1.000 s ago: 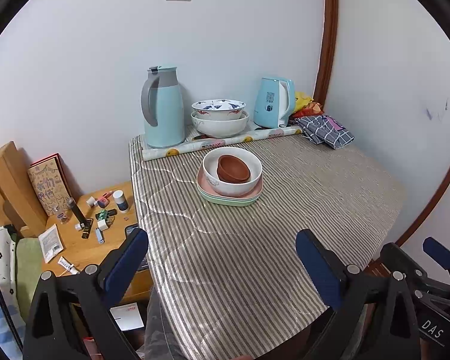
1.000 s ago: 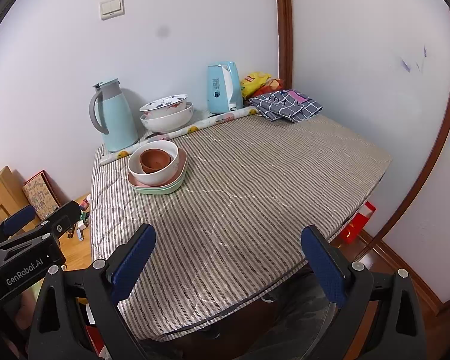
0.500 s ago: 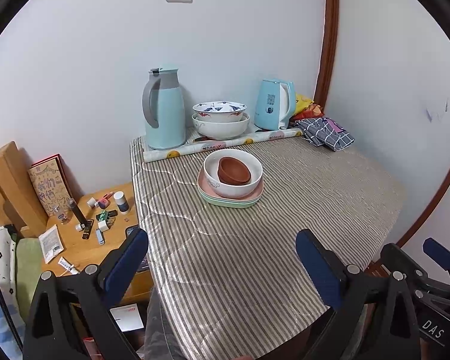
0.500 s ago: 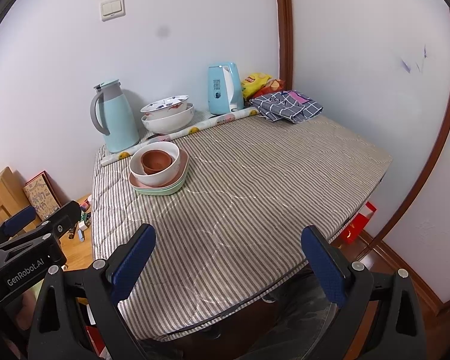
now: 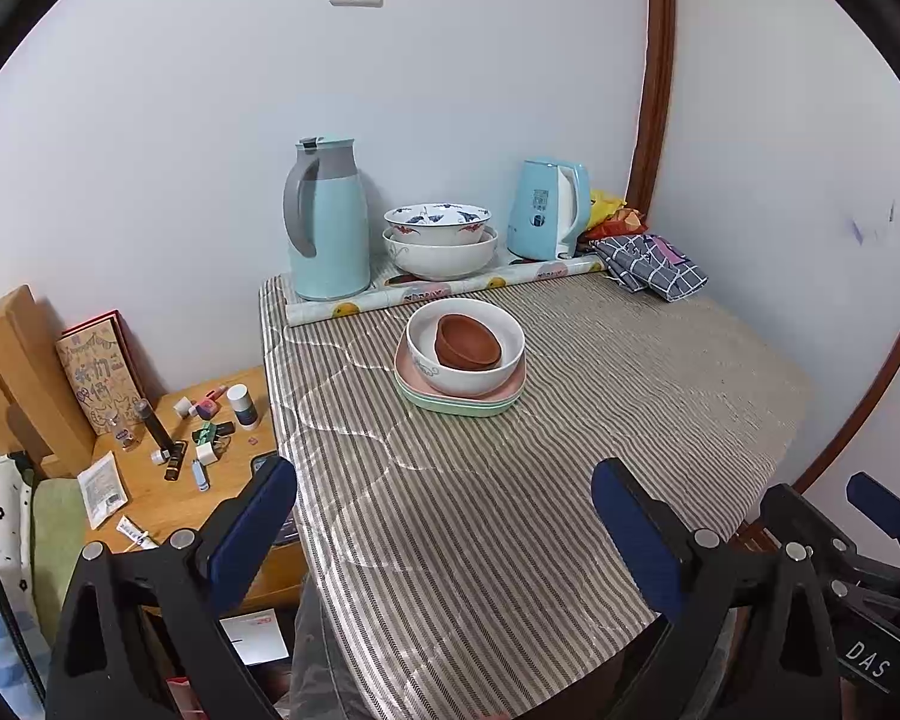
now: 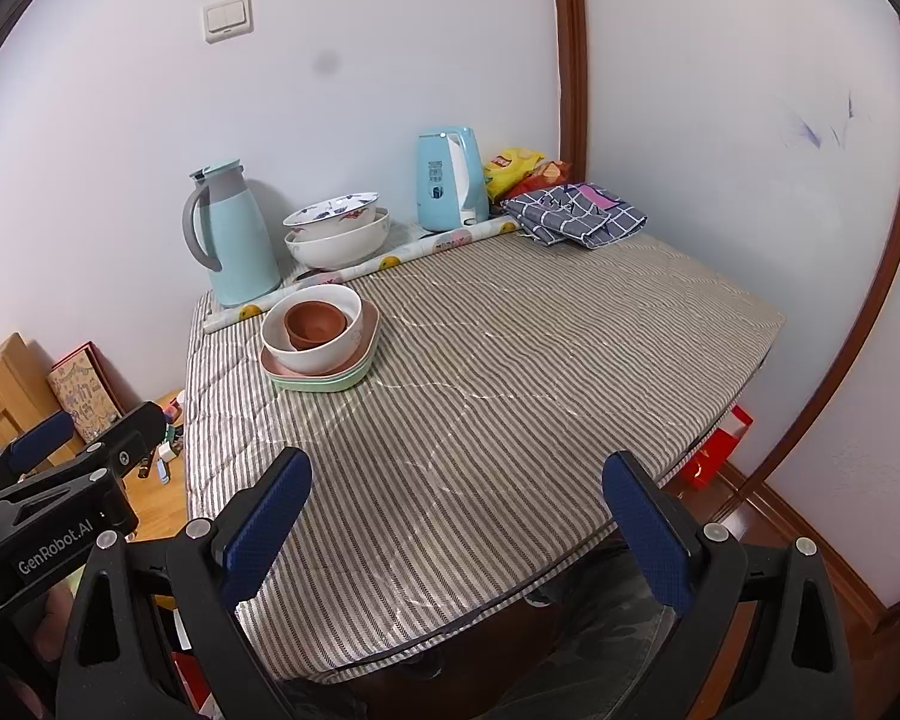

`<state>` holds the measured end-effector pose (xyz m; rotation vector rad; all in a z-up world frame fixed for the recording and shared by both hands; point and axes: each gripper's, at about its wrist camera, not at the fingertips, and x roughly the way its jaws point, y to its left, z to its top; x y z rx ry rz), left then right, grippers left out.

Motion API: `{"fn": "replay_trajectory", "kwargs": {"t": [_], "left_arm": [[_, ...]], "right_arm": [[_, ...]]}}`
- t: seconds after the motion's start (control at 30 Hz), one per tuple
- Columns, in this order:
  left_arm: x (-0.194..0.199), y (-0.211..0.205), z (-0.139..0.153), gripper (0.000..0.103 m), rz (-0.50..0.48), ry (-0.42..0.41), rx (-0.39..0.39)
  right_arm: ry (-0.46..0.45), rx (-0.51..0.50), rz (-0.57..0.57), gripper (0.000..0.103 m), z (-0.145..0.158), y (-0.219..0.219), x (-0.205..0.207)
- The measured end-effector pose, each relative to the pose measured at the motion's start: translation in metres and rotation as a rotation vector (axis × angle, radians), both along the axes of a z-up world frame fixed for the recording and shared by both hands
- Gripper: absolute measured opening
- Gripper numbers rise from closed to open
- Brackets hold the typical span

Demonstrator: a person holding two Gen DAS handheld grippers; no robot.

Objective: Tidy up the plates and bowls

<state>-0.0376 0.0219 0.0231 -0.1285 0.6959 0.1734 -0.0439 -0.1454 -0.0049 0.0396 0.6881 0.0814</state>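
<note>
Item: nested stack, brown bowl (image 5: 467,342) inside white bowl (image 5: 465,345) on pink plate (image 5: 513,385) over green plate (image 5: 459,407); it sits on the striped bench (image 5: 510,510), far side, near the thermos (image 5: 327,219). Your left claw (image 5: 444,531) is spread wide, empty; the stack lies straight ahead of it, well apart. Your right claw (image 6: 456,525) is likewise wide and empty; the stack lies ahead and to its left. Left is judged slightly nearer.

- Four bowls are counted: brown bowl (image 5: 467,342), white bowl (image 5: 480,375), patterned bowl (image 5: 437,223), large white bowl (image 5: 441,258).
- Two plates are stacked: pink plate (image 5: 513,387), green plate (image 5: 450,407).
- One thermos jug (image 5: 329,222) and one electric kettle (image 5: 543,210) are seen.
- Two grippers are visible: left gripper (image 5: 444,531), right gripper (image 6: 456,522).
</note>
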Motion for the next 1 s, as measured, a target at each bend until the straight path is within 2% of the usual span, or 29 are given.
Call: {"fn": "replay_trajectory", "kwargs": {"t": [1.0], "left_arm": [[-0.0012,0.0001,-0.0032,0.1,-0.006,-0.007,0.002]], "right_arm": [[0.003,-0.002,0.002,0.097,-0.0007,0.0,-0.0004]]}}
